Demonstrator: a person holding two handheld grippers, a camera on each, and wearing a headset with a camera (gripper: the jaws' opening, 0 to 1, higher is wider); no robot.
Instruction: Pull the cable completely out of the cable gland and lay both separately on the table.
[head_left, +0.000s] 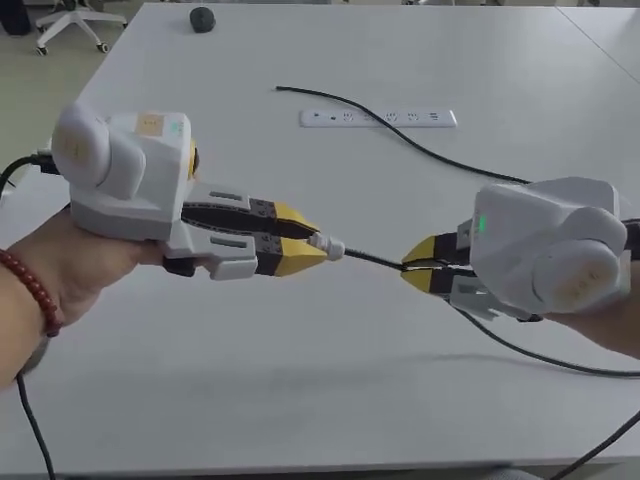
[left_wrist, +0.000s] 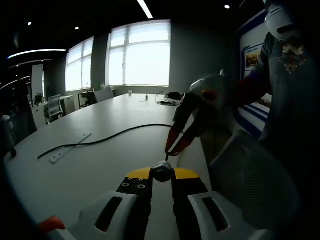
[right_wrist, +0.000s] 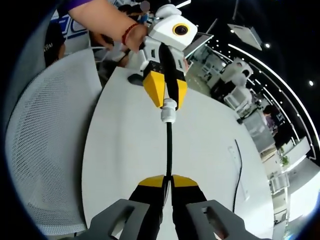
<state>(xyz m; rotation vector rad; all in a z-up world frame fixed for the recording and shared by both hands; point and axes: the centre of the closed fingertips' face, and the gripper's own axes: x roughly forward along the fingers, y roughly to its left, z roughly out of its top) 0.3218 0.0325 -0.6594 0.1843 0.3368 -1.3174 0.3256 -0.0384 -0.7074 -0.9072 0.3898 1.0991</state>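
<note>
In left gripper (head_left: 316, 241) jaws: cable gland (head_left: 329, 244); in right gripper (head_left: 406, 267) jaws: cable (head_left: 375, 259).

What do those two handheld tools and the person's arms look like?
Both are bulky white-and-grey housings ending in black jaws with yellow tips: the left tool, the right tool. The right one carries a green light; a black cord leaves the left one's rear. A red bead bracelet circles the left wrist.

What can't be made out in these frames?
- How deep the cable sits in the cable gland: jaws of the left gripper hide it, all views.
- Where the cable runs past the right gripper: its body hides it, head view.
- Identity of the dark object far back: too small, head view.
</note>
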